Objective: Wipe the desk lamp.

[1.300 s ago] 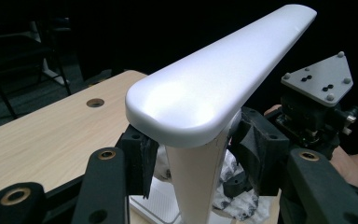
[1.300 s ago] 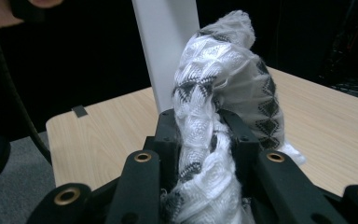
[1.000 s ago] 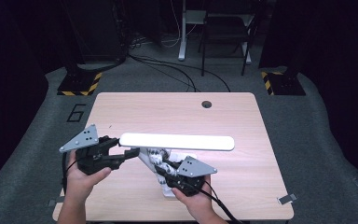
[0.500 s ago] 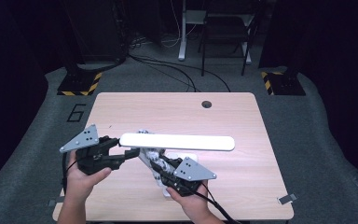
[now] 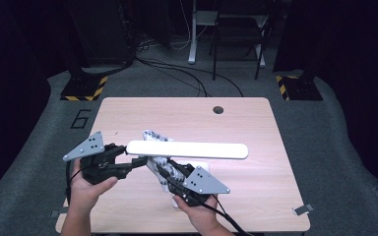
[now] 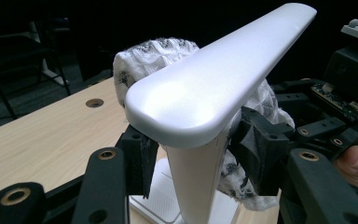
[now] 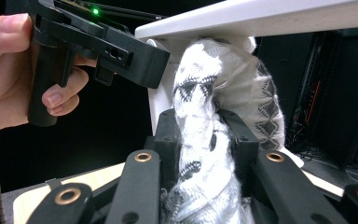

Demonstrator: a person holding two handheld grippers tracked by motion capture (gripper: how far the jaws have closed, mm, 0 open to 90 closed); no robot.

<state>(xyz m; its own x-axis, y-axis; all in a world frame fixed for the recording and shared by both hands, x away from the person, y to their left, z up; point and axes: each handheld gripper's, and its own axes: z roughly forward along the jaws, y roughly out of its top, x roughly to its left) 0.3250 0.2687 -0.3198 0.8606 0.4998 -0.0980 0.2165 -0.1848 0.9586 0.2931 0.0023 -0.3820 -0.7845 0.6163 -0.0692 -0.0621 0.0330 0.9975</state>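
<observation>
A white desk lamp stands on the wooden table (image 5: 256, 191), its long bar head (image 5: 187, 149) (image 6: 214, 79) (image 7: 261, 18) level above a flat white base (image 6: 158, 205). My left gripper (image 5: 140, 162) (image 6: 196, 149) is shut on the lamp's stem (image 6: 193, 186) just under the head's left end. My right gripper (image 5: 165, 172) (image 7: 200, 135) is shut on a white patterned cloth (image 5: 155, 136) (image 6: 154, 56) (image 7: 242, 79). The cloth is bunched against the stem and reaches up behind the head.
A round cable hole (image 5: 218, 109) sits near the table's far edge. Beyond the table are a metal desk frame (image 5: 236, 34), floor cables and two hazard-striped stands (image 5: 83, 88) (image 5: 298, 88). A "6" marker (image 5: 80, 118) lies on the floor at the left.
The right gripper has pushed the cloth up and away along the stem, so more of it shows behind the lamp head. The left gripper and lamp have stayed put.
</observation>
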